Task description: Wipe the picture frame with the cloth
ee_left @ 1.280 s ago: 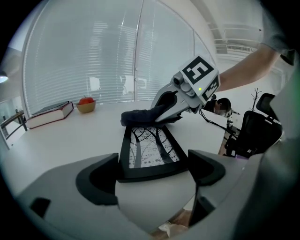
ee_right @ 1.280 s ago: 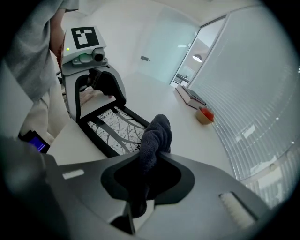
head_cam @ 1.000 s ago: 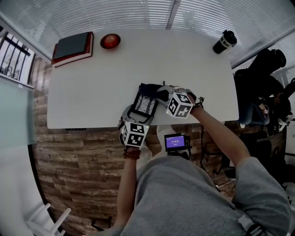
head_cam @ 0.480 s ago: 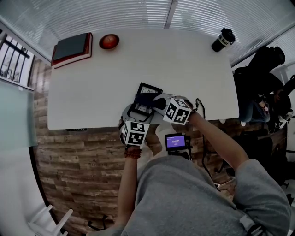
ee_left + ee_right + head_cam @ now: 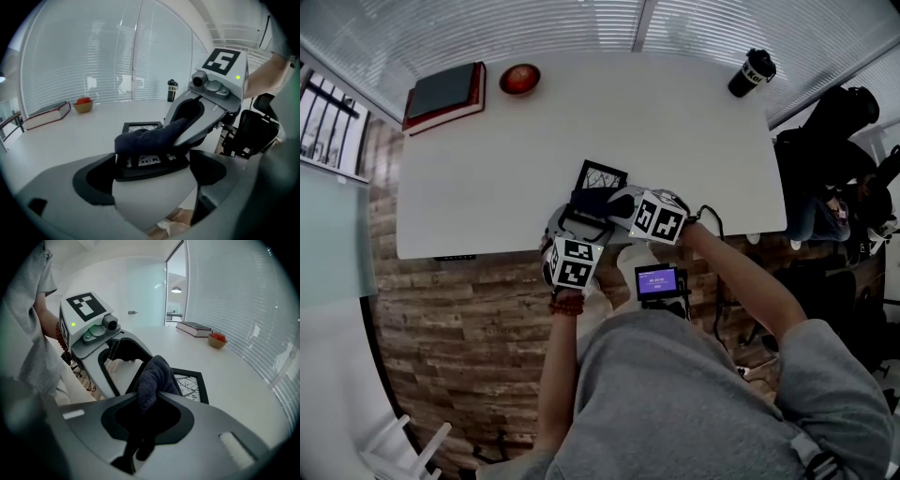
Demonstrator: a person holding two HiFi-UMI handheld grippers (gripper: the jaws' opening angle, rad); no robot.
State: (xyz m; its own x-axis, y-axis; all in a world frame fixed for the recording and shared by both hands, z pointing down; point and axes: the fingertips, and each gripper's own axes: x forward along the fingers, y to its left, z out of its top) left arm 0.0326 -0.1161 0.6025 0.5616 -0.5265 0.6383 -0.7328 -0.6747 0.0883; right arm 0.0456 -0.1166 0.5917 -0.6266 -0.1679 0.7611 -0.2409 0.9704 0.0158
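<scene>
the head view shows the frame [image 5: 602, 175] at the near edge of the table [image 5: 694, 150], its near half under the cloth [image 5: 592, 201], but it does not show the jaws. the left gripper [image 5: 151, 174] view does: its jaws are opening, spread wide, with the frame's near end between them and touching both pads. the right gripper [image 5: 147, 405] view shows its jaws pinching the bunched cloth, which rests on the frame. that view shows the book [image 5: 445, 94] and bowl [image 5: 519, 79] but not the cup [image 5: 751, 72].
</scene>
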